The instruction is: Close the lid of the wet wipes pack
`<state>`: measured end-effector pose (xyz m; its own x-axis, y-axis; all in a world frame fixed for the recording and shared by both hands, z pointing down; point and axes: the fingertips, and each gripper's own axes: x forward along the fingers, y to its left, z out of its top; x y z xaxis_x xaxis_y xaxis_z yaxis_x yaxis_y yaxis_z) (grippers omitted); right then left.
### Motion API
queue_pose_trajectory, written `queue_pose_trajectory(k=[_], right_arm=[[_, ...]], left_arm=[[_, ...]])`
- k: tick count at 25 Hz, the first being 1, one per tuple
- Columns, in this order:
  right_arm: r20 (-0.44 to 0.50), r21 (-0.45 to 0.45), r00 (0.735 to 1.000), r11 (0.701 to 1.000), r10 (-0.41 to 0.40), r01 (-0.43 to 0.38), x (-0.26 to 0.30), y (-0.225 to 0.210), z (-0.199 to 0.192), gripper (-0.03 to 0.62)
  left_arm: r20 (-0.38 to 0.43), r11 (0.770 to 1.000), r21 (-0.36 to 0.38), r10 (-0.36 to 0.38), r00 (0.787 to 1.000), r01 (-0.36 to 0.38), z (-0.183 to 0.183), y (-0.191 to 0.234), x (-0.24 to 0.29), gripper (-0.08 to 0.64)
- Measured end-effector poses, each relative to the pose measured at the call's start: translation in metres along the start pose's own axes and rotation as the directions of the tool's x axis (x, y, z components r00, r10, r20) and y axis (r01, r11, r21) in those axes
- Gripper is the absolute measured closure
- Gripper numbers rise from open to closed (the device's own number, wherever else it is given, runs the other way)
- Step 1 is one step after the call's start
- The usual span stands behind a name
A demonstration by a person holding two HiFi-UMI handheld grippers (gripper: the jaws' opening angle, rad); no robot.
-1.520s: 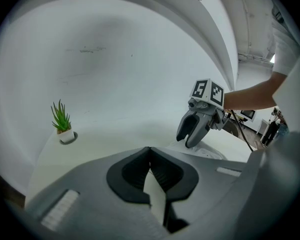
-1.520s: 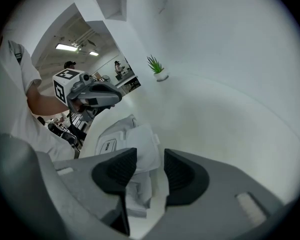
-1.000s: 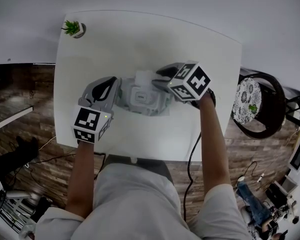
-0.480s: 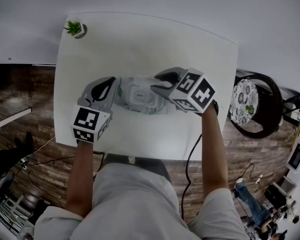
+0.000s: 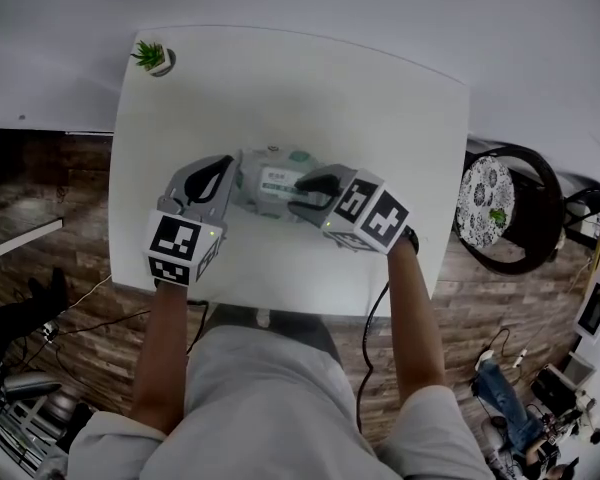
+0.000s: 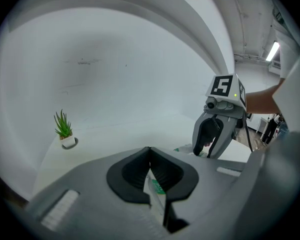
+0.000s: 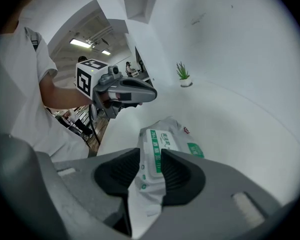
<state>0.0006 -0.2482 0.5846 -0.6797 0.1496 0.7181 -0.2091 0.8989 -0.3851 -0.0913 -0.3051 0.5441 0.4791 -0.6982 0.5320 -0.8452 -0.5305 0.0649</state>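
Note:
The wet wipes pack (image 5: 272, 180) lies on the white table (image 5: 380, 108), white film with a green-striped label. Its lid (image 7: 158, 146) lies flat and shut. My left gripper (image 5: 228, 180) is shut on the thin film at the pack's left end, which shows between the closed pads (image 6: 155, 186). My right gripper (image 5: 305, 190) hovers over the pack's right end. Its jaws stand apart, the pack (image 7: 162, 144) shows through the gap, and the pads do not press on it. In the left gripper view the right gripper (image 6: 206, 151) hangs above the table.
A small potted plant (image 5: 150, 58) stands at the table's far left corner. A dark round chair (image 5: 510, 208) sits off the table's right edge. Wood floor and cables lie around the table.
The raised white lid seen a second ago now lies flat. My right gripper has come left and toward me over the pack. The left gripper has stayed put.

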Motion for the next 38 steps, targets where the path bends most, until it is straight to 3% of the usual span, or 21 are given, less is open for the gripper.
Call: queue_pose_trajectory(k=[6, 13, 16, 27, 31, 38], right_arm=[[0.002, 0.016, 1.0, 1.0, -0.015, 0.015, 0.017, 0.006, -0.007, 0.457], [-0.035, 0.004, 0.996, 0.996, -0.085, 0.085, 0.028, 0.006, -0.013, 0.46], [-0.035, 0.005, 0.992, 0.992, -0.124, 0.124, 0.029, 0.002, -0.013, 0.502], [-0.084, -0.056, 0.975, 0.978, -0.205, 0.201, 0.031, -0.003, -0.016, 0.526], [-0.03, 0.0, 0.983, 0.983, -0.183, 0.183, 0.029, -0.002, -0.013, 0.526], [0.068, 0.053, 0.974, 0.975, -0.217, 0.214, 0.02, 0.008, -0.01, 0.526]], left_arm=[[-0.002, 1.0, 0.002, -0.002, 1.0, 0.003, -0.005, -0.005, -0.004, 0.557], [-0.006, 1.0, 0.006, -0.013, 1.0, 0.013, -0.008, -0.011, -0.005, 0.557], [-0.006, 1.0, 0.007, -0.014, 1.0, 0.014, -0.008, -0.012, -0.006, 0.557], [-0.003, 1.0, 0.011, -0.022, 1.0, 0.022, -0.007, -0.018, -0.005, 0.557], [0.004, 1.0, 0.015, -0.022, 1.0, 0.022, -0.004, -0.018, -0.008, 0.557], [0.019, 1.0, 0.019, -0.01, 1.0, 0.01, 0.0, -0.017, -0.019, 0.557]])
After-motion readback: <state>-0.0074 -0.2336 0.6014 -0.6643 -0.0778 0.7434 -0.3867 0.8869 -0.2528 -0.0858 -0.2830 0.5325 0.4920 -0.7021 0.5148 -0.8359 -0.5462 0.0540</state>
